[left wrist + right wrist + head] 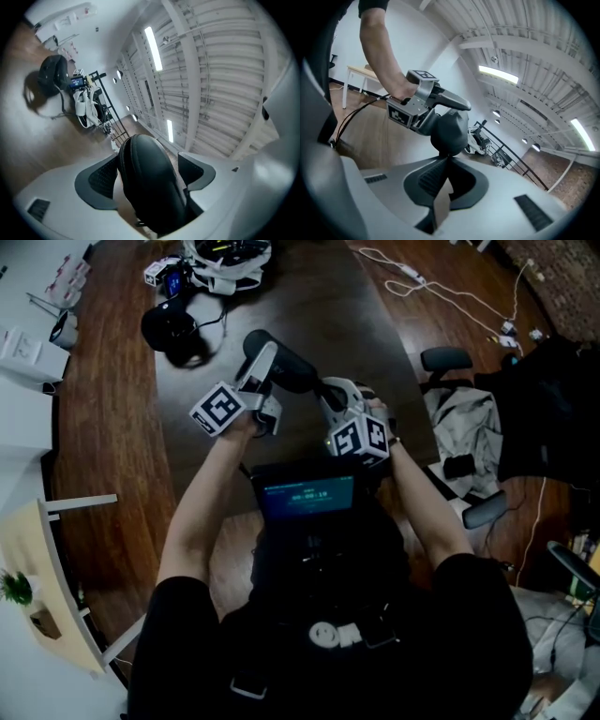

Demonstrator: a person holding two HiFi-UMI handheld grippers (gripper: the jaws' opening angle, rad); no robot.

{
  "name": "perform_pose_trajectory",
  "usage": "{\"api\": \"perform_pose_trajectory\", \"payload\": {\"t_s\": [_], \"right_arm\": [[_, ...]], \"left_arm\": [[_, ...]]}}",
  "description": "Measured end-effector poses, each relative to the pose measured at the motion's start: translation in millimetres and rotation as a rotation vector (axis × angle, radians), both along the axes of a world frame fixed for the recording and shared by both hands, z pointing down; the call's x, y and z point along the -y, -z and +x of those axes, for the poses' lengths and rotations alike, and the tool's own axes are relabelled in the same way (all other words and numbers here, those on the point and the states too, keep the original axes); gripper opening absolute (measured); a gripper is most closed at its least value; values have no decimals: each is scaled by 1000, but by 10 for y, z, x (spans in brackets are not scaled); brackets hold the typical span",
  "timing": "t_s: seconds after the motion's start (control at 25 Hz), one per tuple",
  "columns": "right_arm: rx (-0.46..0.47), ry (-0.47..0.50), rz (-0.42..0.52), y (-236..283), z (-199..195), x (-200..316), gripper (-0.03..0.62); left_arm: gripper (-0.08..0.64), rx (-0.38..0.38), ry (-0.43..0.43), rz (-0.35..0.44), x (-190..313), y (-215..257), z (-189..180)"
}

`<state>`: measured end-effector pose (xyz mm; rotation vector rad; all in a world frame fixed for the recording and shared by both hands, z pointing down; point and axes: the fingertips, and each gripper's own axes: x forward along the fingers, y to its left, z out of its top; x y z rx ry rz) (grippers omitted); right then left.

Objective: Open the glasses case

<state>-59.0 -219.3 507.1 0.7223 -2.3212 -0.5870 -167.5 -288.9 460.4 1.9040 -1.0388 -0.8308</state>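
A black, rounded glasses case [286, 364] with a zip seam hangs in the air above the dark wooden table [309, 296]. My left gripper [267, 357] has its jaws set wide and closed on the case's sides. In the left gripper view the case [150, 183] fills the gap between both pads [101, 180]. My right gripper [330, 395] comes in from the right. In the right gripper view its jaws [449, 161] are pinched shut where the case's near end [449, 133] tapers to a point, apparently on a small zip tab.
A black headset [173, 329] and white gear [225, 259] lie at the table's far end. White cables [422, 282] trail across the floor at the right. An office chair with a grey jacket [464, 427] stands right of the table. A small screen [309, 493] sits on my chest.
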Motion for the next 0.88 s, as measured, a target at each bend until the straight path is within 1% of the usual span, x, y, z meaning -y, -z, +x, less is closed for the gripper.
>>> {"api": "perform_pose_trajectory", "payload": {"t_s": [0.08, 0.12, 0.16, 0.24, 0.28, 0.32, 0.36, 0.44, 0.52, 0.6, 0.68, 0.72, 0.76, 0.84, 0.88], "right_arm": [[20, 26, -8, -9, -30, -52, 21], [34, 35, -13, -11, -46, -70, 20], [39, 41, -12, -12, -63, -81, 20], [7, 60, 8, -28, -107, -115, 20], [-25, 76, 21, -49, -129, -148, 21], [-53, 90, 28, -68, -143, -185, 21], [-71, 97, 27, -86, -145, -211, 21], [-100, 91, -1, -161, -118, -199, 20], [-137, 85, -37, -261, -84, -152, 21], [-199, 111, -71, -337, -63, -172, 21], [-291, 146, -90, -421, -47, -199, 21], [-321, 155, -110, -455, -38, -201, 21], [-331, 154, -136, -470, -27, -193, 21], [-336, 138, -175, -478, 5, -151, 21], [-347, 134, -175, -480, 19, -125, 21]], "left_arm": [[399, -51, -83, 59, -37, 104, 69], [397, -52, -127, 66, -57, 116, 147], [397, -35, -155, 51, -77, 91, 227], [399, 18, -159, -1, -115, 6, 302], [397, 34, -156, 9, -125, 22, 306], [375, 36, -160, 32, -136, 64, 304], [323, 32, -173, 49, -150, 99, 308], [292, 40, -218, 59, -181, 117, 354], [278, 91, -250, 45, -209, 83, 418], [270, 149, -266, 15, -232, 25, 478], [267, 233, -289, -10, -246, -66, 539], [267, 272, -303, -19, -253, -114, 566], [264, 299, -315, -25, -261, -144, 590], [259, 320, -334, -37, -269, -169, 620], [258, 322, -337, -44, -269, -176, 623]]}}
